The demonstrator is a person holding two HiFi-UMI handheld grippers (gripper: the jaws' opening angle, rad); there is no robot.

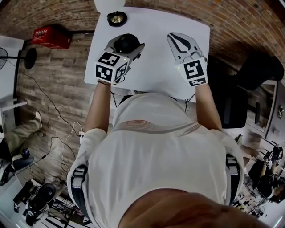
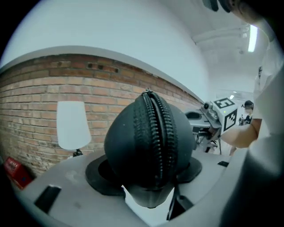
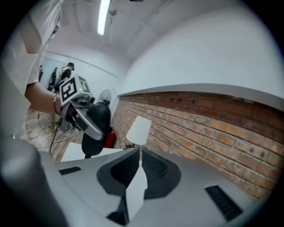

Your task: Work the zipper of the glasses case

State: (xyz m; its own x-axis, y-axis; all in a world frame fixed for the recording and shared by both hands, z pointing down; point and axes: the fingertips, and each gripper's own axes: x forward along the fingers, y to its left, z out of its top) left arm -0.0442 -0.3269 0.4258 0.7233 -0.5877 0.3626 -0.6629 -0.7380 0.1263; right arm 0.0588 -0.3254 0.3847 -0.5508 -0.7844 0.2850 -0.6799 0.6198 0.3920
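The black glasses case [image 1: 126, 44] is a rounded hard shell, held above the white table [image 1: 156, 67]. My left gripper [image 1: 129, 41] is shut on it. In the left gripper view the case [image 2: 133, 142] fills the space between the jaws, and its closed zipper [image 2: 156, 133] runs up the middle toward the camera. My right gripper [image 1: 173, 36] is shut with nothing in it, off to the case's right and apart from it. The right gripper view has my right gripper [image 3: 140, 155] with its jaws together, and the left gripper [image 3: 73, 111] with the case [image 3: 97, 122] at the left.
A small round black and gold object [image 1: 116, 18] lies at the table's far edge, beside a white lampshade-like thing [image 1: 109, 4]. A red box [image 1: 51, 36] sits on the wood floor at the left. A brick wall [image 3: 213, 133] stands behind the table.
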